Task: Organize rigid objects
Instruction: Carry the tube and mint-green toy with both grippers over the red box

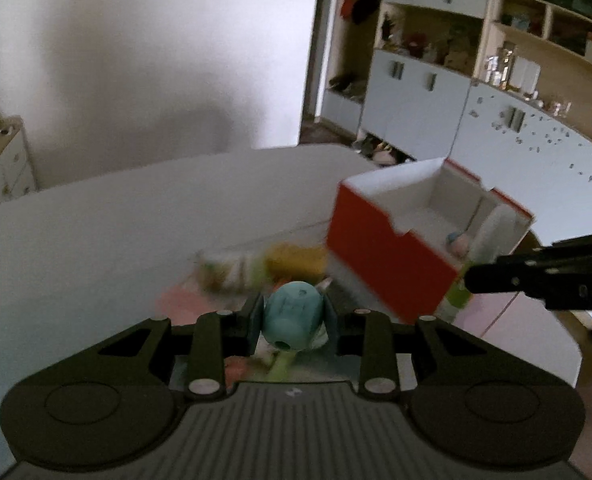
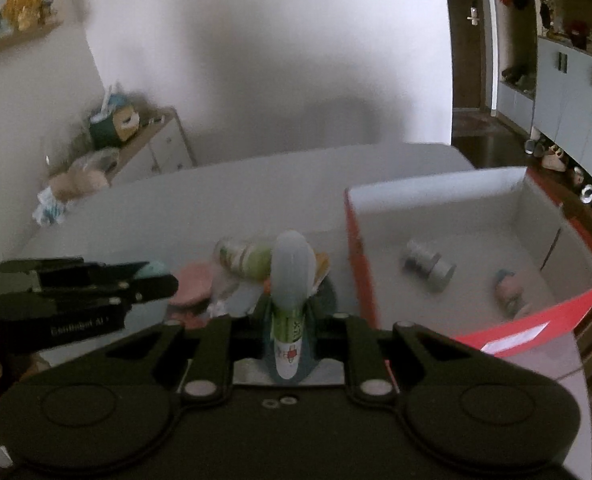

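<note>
My left gripper (image 1: 293, 322) is shut on a teal egg-shaped object (image 1: 291, 314), held above the table's clutter. My right gripper (image 2: 289, 320) is shut on a green-and-white tube with a clear cap (image 2: 289, 280), held upright left of the red-and-white box (image 2: 448, 216). The box (image 1: 384, 240) is open; inside lie a grey cylinder (image 2: 428, 266) and a small pink-and-blue item (image 2: 508, 290). The right gripper shows at the right edge of the left wrist view (image 1: 544, 278). The left gripper shows at the left of the right wrist view (image 2: 147, 284).
A pile of loose items lies on the white table (image 2: 175, 200): a green-capped bottle (image 2: 247, 258), a pink piece (image 2: 193, 282), a yellow object (image 1: 296, 260). A dresser (image 2: 151, 144) stands by the far wall. Cabinets and shelves (image 1: 456, 80) line the right side.
</note>
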